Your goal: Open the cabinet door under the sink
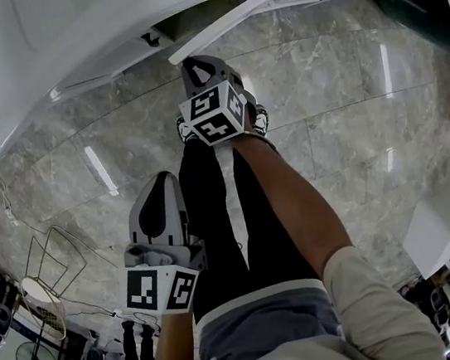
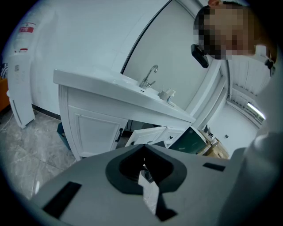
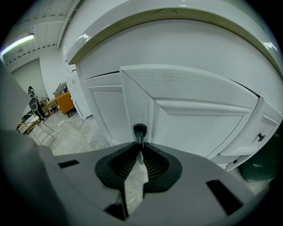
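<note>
My right gripper is clamped on the small black knob handle of the white panelled cabinet door. In the right gripper view the two jaws pinch together around the knob's stem, with the knob head standing just above the tips. The door hangs under the white vanity countertop. It is swung partly out, and its handle-side edge stands clear of the white cabinet front beside it.

In the head view the right gripper reaches up to the door's top edge, which angles out from beneath the countertop over the grey marble floor.

My left gripper hangs lower and nearer to me, beside my black-trousered leg and well apart from the cabinet. In the left gripper view its jaws meet at the tips and hold nothing.

That same view takes in the vanity from the side. The curved chrome tap stands on top. A shut white door with a black handle is at the near end, and the open door juts out just past it.
</note>
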